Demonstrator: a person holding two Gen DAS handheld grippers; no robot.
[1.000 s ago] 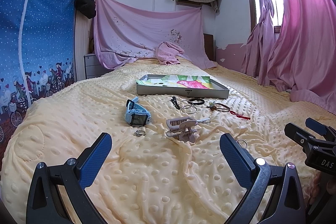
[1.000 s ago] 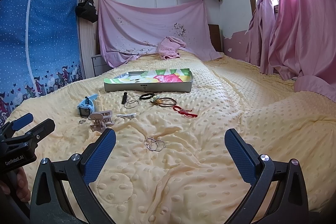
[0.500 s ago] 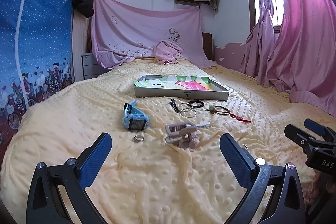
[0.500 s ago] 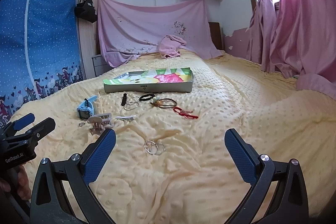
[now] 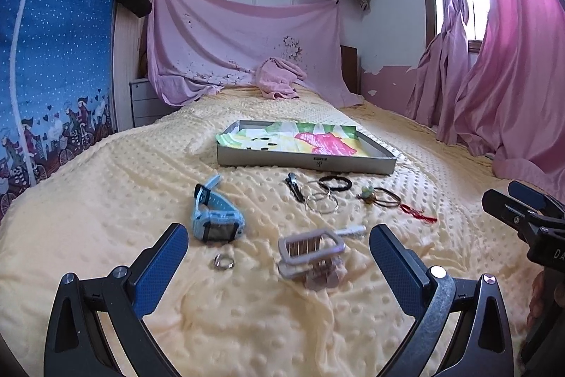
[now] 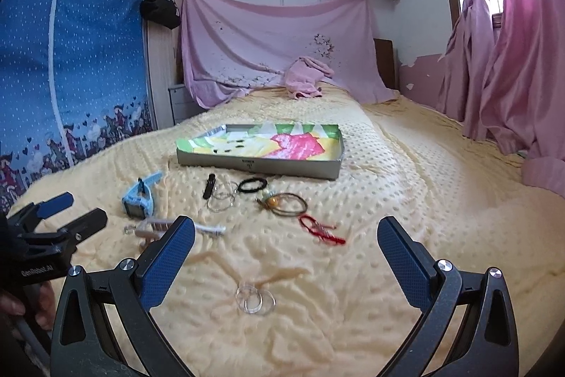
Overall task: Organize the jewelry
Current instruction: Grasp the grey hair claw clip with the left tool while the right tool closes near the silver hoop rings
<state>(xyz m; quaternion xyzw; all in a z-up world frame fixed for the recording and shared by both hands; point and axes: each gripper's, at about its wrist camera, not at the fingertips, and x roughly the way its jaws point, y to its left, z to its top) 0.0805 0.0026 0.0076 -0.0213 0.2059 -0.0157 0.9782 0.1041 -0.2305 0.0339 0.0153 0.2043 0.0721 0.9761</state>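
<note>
Jewelry lies scattered on a yellow dotted blanket (image 5: pixel 106 200). My left gripper (image 5: pixel 279 267) is open above a grey hair claw clip (image 5: pixel 310 253), with a small ring (image 5: pixel 223 261) and a blue watch (image 5: pixel 215 218) just left of it. Open as well, my right gripper (image 6: pixel 286 264) hangs over clear linked rings (image 6: pixel 255 301). Farther off lie a red cord (image 6: pixel 321 230), brown hair ties with a bead (image 6: pixel 286 202), thin hoops (image 6: pixel 220 198), a black band (image 6: pixel 251 185) and a black clip (image 6: pixel 209 185). A grey tray (image 6: pixel 254 165) with a colourful liner sits behind them.
A pink towel (image 5: pixel 277 78) is bunched at the head of the bed under a hung pink sheet (image 5: pixel 240 41). Pink curtains (image 5: pixel 512 76) drape the right side. A blue printed wardrobe cover (image 5: pixel 53 66) stands left. A hand (image 6: pixel 14 304) holds the left gripper's handle.
Both grippers have moved forward and lower toward the jewelry; the clip, ring and watch now sit closer to the left fingers, the clear rings closer under the right. Both stayed open.
</note>
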